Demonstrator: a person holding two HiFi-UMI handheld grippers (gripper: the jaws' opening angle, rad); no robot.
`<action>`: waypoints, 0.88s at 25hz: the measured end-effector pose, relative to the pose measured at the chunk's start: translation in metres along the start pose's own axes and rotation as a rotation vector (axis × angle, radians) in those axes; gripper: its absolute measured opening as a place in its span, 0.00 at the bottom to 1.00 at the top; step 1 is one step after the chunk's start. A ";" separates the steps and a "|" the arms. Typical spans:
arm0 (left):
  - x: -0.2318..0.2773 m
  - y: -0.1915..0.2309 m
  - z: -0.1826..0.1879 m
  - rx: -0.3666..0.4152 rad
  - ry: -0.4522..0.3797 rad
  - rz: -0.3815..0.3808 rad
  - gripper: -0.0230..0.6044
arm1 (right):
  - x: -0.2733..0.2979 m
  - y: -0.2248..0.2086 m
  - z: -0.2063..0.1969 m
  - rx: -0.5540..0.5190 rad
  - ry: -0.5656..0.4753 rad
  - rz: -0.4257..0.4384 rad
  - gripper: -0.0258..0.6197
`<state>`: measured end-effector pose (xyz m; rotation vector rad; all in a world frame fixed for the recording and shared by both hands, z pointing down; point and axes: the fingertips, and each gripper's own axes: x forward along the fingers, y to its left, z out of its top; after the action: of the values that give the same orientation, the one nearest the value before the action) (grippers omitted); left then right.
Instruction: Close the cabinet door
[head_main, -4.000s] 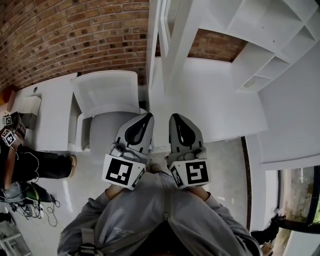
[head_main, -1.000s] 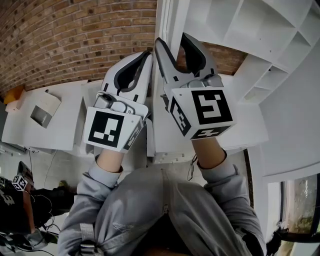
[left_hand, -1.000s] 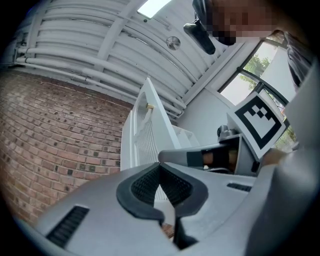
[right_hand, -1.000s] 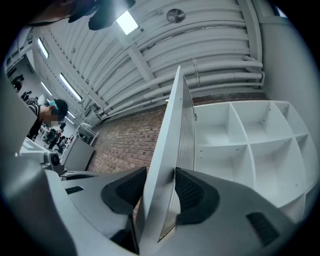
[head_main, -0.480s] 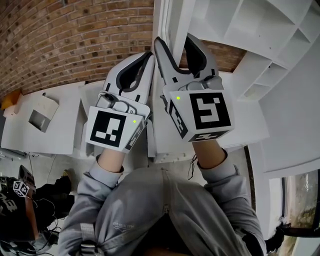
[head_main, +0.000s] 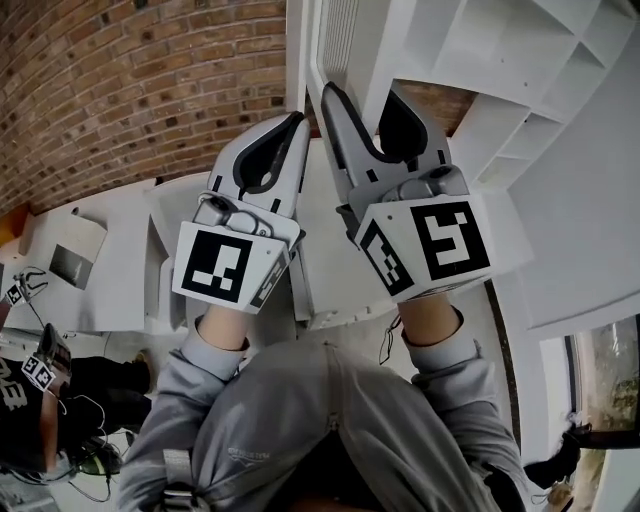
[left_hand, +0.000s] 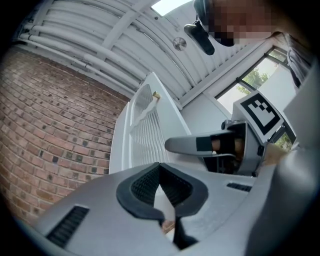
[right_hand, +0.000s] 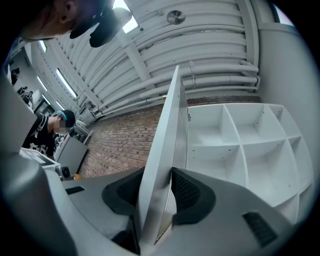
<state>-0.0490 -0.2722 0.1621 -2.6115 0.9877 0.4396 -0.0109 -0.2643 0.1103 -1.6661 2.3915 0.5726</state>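
The white slatted cabinet door stands open, edge-on towards me, beside the open white shelf cabinet. My right gripper straddles the door's free edge. In the right gripper view the door fills the gap of the right gripper; its jaws have just been closing and one pad lies against the slats. My left gripper is just left of the door, tips together, holding nothing. In the left gripper view, the left gripper points at the door.
A brick wall runs behind the door on the left. Low white units stand below it. A person in dark clothes with marker cubes is at the lower left. White ceiling pipes run overhead.
Four seconds ago both grippers hung low in front of my body; now they are raised at the door's edge. In the last second the right jaws narrowed on the door.
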 end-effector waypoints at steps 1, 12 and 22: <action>0.001 -0.001 -0.001 -0.004 -0.003 -0.010 0.05 | -0.001 -0.003 0.000 -0.001 0.004 -0.005 0.29; 0.016 -0.019 -0.009 -0.033 -0.001 -0.096 0.05 | -0.012 -0.039 -0.004 -0.019 0.038 -0.072 0.22; 0.041 -0.038 -0.018 -0.024 -0.005 -0.113 0.05 | -0.022 -0.074 -0.010 0.002 0.028 -0.023 0.20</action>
<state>0.0090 -0.2760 0.1688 -2.6701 0.8327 0.4322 0.0664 -0.2715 0.1119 -1.7101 2.3875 0.5462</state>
